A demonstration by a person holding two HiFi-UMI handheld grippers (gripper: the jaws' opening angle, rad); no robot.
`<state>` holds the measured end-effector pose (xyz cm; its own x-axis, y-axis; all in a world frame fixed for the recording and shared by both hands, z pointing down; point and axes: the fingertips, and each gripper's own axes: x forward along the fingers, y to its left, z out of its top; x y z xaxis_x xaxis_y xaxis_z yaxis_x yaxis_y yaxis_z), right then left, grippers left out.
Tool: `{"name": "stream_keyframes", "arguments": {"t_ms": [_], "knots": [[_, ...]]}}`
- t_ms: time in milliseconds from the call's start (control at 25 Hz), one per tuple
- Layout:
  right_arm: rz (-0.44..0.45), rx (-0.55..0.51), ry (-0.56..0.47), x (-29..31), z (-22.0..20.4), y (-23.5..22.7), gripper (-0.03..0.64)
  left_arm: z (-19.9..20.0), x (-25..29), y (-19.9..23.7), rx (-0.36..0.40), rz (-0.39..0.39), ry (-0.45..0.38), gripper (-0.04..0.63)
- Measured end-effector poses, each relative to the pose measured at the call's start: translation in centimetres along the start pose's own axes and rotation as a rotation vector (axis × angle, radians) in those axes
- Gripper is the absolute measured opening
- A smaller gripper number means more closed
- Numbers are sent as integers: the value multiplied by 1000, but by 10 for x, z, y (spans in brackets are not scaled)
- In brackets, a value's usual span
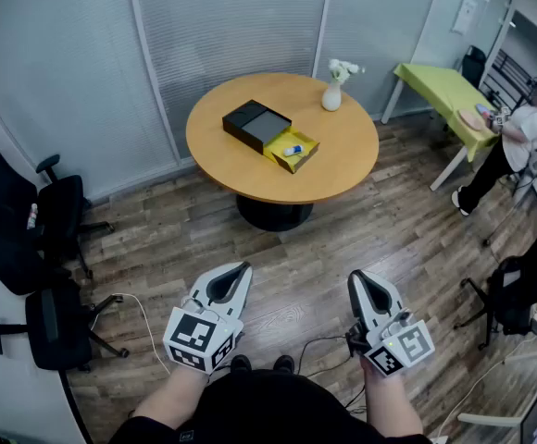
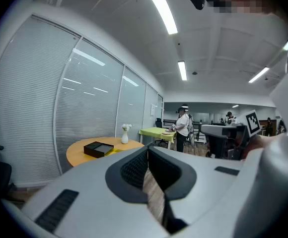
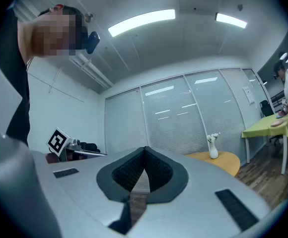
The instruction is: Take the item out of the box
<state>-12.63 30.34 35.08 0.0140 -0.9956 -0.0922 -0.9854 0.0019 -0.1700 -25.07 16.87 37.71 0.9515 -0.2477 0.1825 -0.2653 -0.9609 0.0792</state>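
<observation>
Under the table [image 1: 343, 169], and running out from it on every side, lies a wood-plank floor [image 1: 157, 239]. Behind the table stands a wall [image 1: 222, 26] of glass panels with pale blinds. The table itself is round, with a light wooden top on a dark central foot. Right of the table and a little behind it is a green table [image 1: 435, 86] on white legs. A person [image 1: 518, 146] in a white top and dark trousers stands at the far side of that one, well apart from the round table. Black chairs [image 1: 51, 326] are grouped left of the table and nearer the camera, and another dark seat stands off to the table's right.

On the near side of the table, well short of it, both grippers are held low over the floor with their tips toward it. The left gripper [image 1: 242, 268] has its jaws closed tip to tip with nothing between them; its own view shows only floor through the small gap behind the tips. The right gripper [image 1: 355, 276] is likewise fully closed and empty.

On the table, left of its middle, sits the box [image 1: 255, 123], black and lidless, with a grey inside. A yellow tray [image 1: 307, 154] touches the box on the side toward the table's near right edge. The vase [image 1: 331, 95], white with pale flowers, stands upright near the table's far right edge, apart from the box. The item [image 1: 293, 150], small, white and blue, lies in the tray on the table.
</observation>
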Motion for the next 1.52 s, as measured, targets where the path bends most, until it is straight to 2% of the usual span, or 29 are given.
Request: {"name": "stream_keyframes", "arguments": {"t_ms": [600,920,1080,1240,1520], "knots": [[-17,17,-30,-23,9,-16,35,1,1,-18,15,4,8,14],[69,6,-39,-47,19,-21,38,6,20,-63,35,-9,-6,14],[107,0,-30,-50,18,-28,38,2,28,-71,32,7,-8,14],[129,-8,-7,-40,13,-37,40,-3,40,-61,14,18,-5,14],[114,5,34,9,-3,-74,40,-12,89,-16,-27,15,9,14]]}}
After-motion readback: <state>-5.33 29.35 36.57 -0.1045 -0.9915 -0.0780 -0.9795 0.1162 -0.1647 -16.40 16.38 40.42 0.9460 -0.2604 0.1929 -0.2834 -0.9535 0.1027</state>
